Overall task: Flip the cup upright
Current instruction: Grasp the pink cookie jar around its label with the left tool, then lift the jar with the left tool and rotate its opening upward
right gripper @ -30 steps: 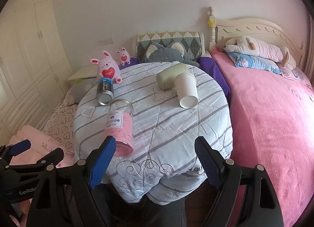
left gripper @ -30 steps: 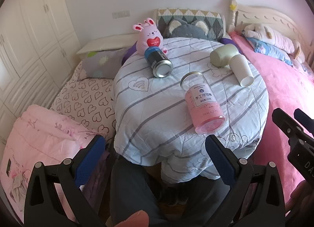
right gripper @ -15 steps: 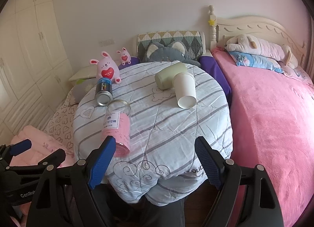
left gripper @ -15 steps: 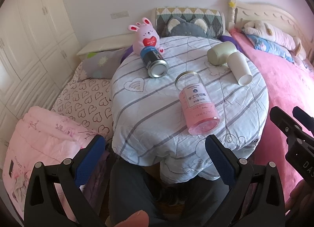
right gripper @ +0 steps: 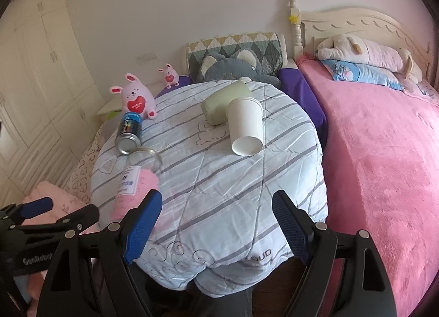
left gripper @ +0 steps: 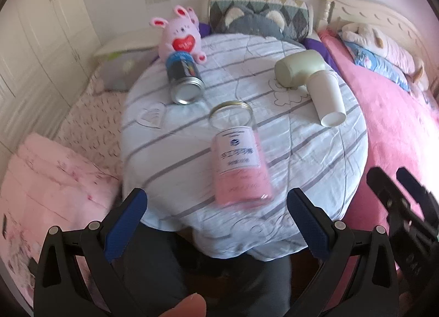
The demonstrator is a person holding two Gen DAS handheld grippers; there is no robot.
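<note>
Spread wide and empty, my left gripper [left gripper: 216, 212] hangs off the near edge of the round table [left gripper: 175, 157], its blue pads [left gripper: 126, 223] touching nothing. Seen from the left wrist, a glass jar [left gripper: 238, 157] lies on its side straight ahead between the fingers, open mouth pointing away from me, pink filling gathered in the near half behind a white label. Beyond it to the left a metal can [left gripper: 183, 78] lies with its silver base toward me, and a pink plush rabbit [left gripper: 179, 37] sits just behind it. On the far right the white paper cup [left gripper: 328, 100] lies on its side, closed base toward me, its mouth end against a pale green cup [left gripper: 299, 70] that is tipped over too. The striped cloth between jar and paper cup is bare. My right gripper [left gripper: 397, 193] shows at the right edge.

From the right wrist, that gripper [right gripper: 216, 223] is equally wide apart and holds nothing, hovering over the table's near rim where the cloth drapes down. The paper cup lies ahead past mid-table, base facing me, with the green cup touching it behind. Jar and can lie along the left rim, the jar's pink end close to my left finger. A broad stretch of cloth in front of the paper cup is free. A pink bed [right gripper: 384, 166] borders the table on the right.
</note>
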